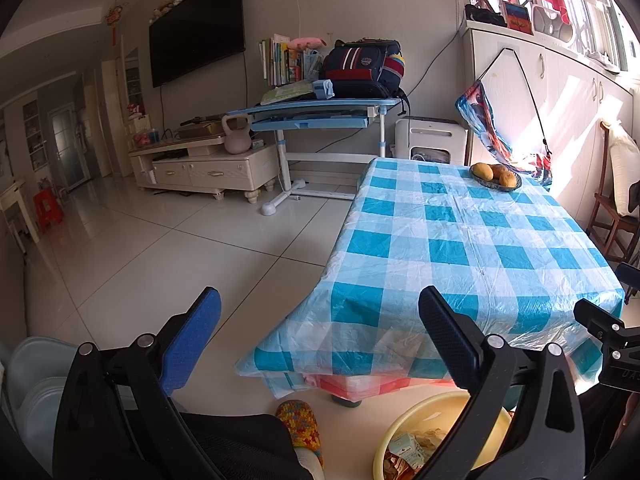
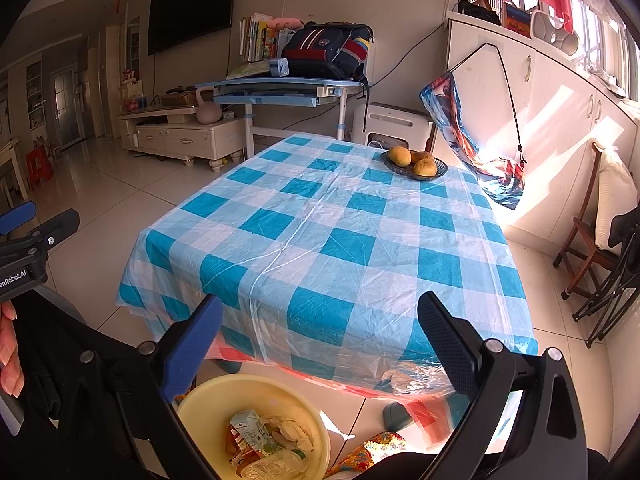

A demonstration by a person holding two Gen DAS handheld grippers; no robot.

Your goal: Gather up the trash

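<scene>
A pale yellow basin (image 2: 256,392) sits on the floor below the near table edge, holding trash: a small drink carton (image 2: 250,430), crumpled wrappers and a clear plastic piece. The same basin (image 1: 432,412) shows at the bottom right of the left wrist view. My right gripper (image 2: 320,340) hangs open above the basin with nothing between its fingers. My left gripper (image 1: 320,332) is open too, held over the floor at the table's near left corner. The table (image 2: 340,240) wears a blue and white checked plastic cloth.
A dark plate of yellow-orange fruit (image 2: 414,162) stands at the table's far end. A wooden chair (image 2: 588,240) is at the right, a blue desk with a backpack (image 2: 332,50) and a TV cabinet beyond. A slippered foot (image 1: 298,426) rests beside the basin.
</scene>
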